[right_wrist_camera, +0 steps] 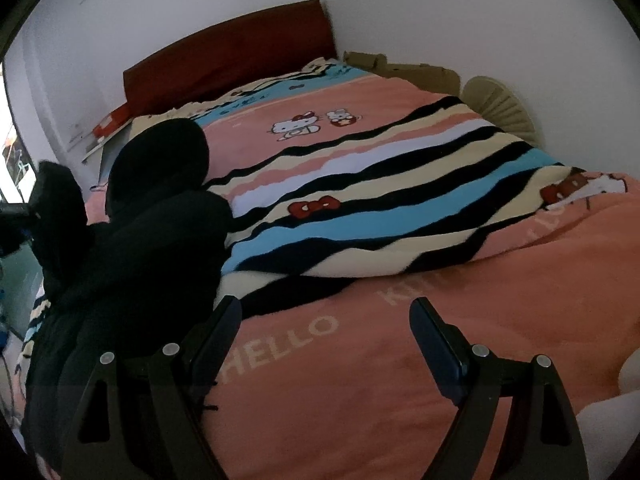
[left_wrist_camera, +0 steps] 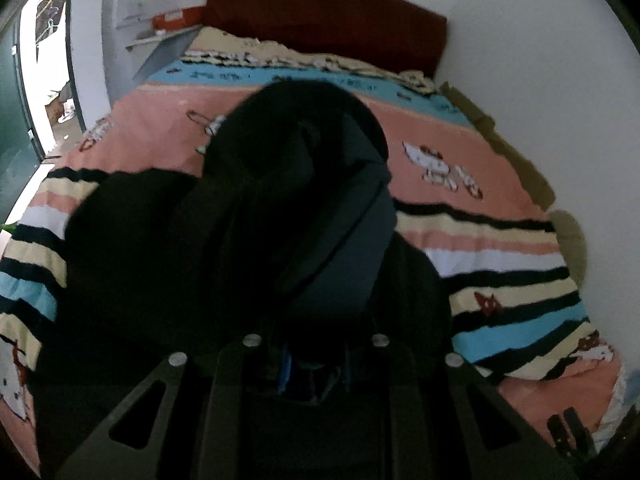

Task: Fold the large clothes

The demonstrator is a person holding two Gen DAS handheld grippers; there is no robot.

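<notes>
A large black garment lies bunched on the striped pink bedspread; a grey-lined fold runs down toward my left gripper. The left gripper is shut on the black garment, its fingers buried in the dark cloth. In the right wrist view the garment is heaped at the left. A raised part of it hangs from the left gripper at the far left. My right gripper is open and empty, low over the pink bedspread, with its left finger next to the garment's edge.
The bed fills both views, with a dark red headboard against the white wall. A small shelf with an orange box stands at the head's left. A doorway opens at far left. Cardboard and a fan lie along the wall side.
</notes>
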